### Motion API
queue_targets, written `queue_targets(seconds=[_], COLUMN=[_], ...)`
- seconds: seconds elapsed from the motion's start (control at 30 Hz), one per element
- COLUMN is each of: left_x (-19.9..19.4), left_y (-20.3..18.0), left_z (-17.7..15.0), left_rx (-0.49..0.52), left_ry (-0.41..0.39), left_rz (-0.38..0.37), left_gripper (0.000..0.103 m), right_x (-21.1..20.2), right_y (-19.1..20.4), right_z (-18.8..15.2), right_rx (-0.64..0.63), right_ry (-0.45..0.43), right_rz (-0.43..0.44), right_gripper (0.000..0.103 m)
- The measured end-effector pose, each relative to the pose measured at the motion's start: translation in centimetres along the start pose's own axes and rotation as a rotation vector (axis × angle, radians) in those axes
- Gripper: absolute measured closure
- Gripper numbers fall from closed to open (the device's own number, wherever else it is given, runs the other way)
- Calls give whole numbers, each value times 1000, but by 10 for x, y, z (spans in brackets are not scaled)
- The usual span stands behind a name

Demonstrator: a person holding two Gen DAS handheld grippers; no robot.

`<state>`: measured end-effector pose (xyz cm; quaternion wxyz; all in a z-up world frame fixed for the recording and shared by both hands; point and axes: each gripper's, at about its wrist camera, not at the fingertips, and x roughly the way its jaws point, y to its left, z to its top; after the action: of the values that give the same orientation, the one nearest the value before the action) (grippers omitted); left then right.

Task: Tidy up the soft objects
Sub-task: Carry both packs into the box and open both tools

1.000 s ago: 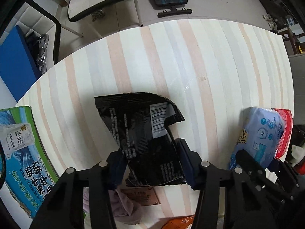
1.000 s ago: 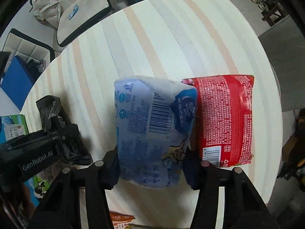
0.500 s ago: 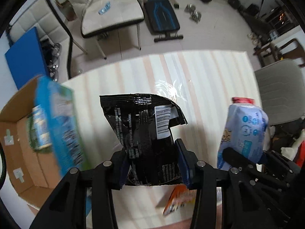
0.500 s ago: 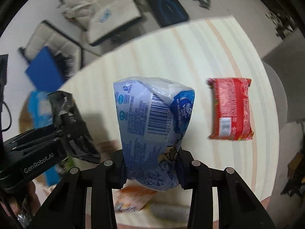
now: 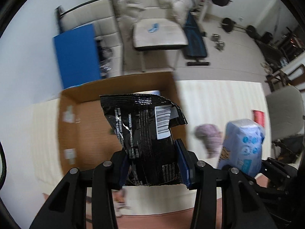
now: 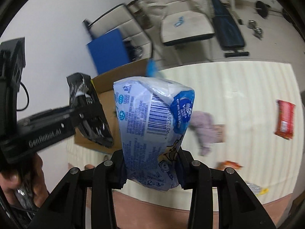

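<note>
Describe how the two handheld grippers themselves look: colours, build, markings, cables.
Both are matte black. The left gripper has angular linkage arms with silver pivot bolts and blue pads on its fingers. The right gripper is built alike. White "GenRobot.AI" lettering marks the left body, and a black cable trails behind it.

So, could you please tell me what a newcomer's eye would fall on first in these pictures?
Probably the two packs held up in the air: a crinkled black snack bag clamped in the left gripper over an open cardboard box, and a pale blue tissue pack clamped in the right gripper. After that, the striped table with a red packet near its far right edge and a lilac cloth mid-table.
</note>
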<state>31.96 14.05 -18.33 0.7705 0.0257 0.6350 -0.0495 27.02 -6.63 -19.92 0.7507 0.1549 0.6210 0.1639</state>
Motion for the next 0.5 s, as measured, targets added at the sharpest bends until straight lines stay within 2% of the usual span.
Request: queue_targets(seconds=[0.2,0.33,0.5], left_x=[47,90,143], left_y=[80,109,129], left_z=[8,18,35], left_rx=[-58,-79,-70], left_ry=[91,157,232], left_rz=[36,27,18], left_gripper=[62,62,62], right_x=[62,115,161], right_y=[54,70,69], right_z=[9,20,25], right_rx=[-23,-11,-2], right_ry=[67,115,163], right_rz=[-16,-53,-107], right_gripper=[61,61,61])
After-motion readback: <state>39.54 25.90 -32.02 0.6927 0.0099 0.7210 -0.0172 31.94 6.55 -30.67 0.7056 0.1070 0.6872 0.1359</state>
